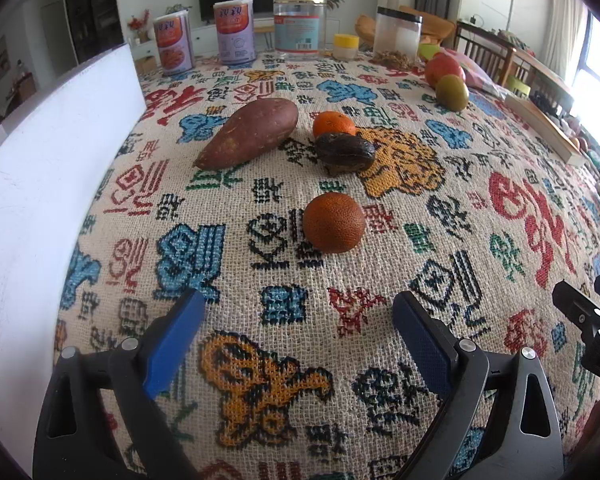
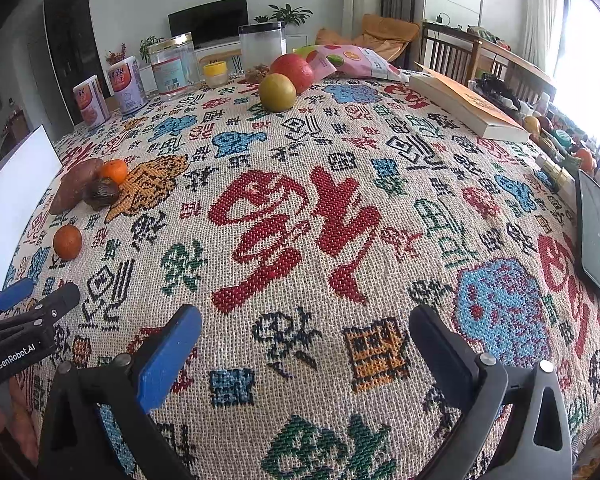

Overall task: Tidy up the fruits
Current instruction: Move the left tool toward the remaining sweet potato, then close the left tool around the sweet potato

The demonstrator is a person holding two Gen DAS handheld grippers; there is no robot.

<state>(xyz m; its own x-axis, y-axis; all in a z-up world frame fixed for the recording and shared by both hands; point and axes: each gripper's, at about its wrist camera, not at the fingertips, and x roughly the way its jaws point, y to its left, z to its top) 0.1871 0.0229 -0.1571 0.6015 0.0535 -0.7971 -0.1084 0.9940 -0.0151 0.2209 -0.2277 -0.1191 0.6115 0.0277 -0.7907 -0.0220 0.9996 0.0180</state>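
Orange mandarins, two: one [image 1: 334,222] alone mid-bench, another [image 1: 334,123] behind a dark fruit [image 1: 345,152], beside one sweet potato [image 1: 247,133]. Farther back, one red apple [image 2: 292,72], one green fruit [image 2: 277,92]. Two cans [image 1: 173,45], two clear jars [image 1: 299,26], contents unclear. Left claw [image 1: 300,334], right claw [image 2: 305,344]: wide, empty.

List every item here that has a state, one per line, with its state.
Left gripper: open, empty.
Right gripper: open, empty.
Near orange: loose on the cloth, alone.
Far orange: behind the dark fruit, close against it.
Sweet potato: lying on its side.
Glass jar: upright, lid on.
Two cans: upright.
Phone: flat, screen dark.
Book: closed.
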